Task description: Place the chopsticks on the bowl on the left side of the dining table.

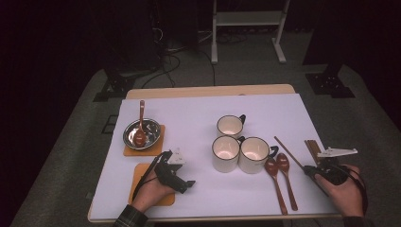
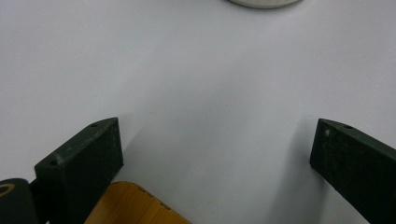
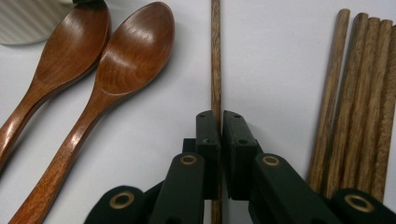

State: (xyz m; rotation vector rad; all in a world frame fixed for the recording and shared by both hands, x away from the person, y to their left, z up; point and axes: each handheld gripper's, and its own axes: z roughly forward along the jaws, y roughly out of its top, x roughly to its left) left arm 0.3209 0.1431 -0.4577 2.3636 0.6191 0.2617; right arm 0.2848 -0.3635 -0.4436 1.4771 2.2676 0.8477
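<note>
My right gripper is shut on a single dark wooden chopstick that lies on the white table; in the high view the right gripper sits at the near right, with the chopstick running up and to the left from it. A bundle of several more chopsticks lies just to the right. Two brown wooden spoons lie side by side on the left. My left gripper stands open over bare table with nothing between its jaws, and the corner of an orange coaster lies beside it.
Three white mugs cluster mid-table beside the spoons. A metal bowl holding a wooden spoon rests on another orange coaster at the left. The left gripper lies near the front edge. The white table cover ends at all sides.
</note>
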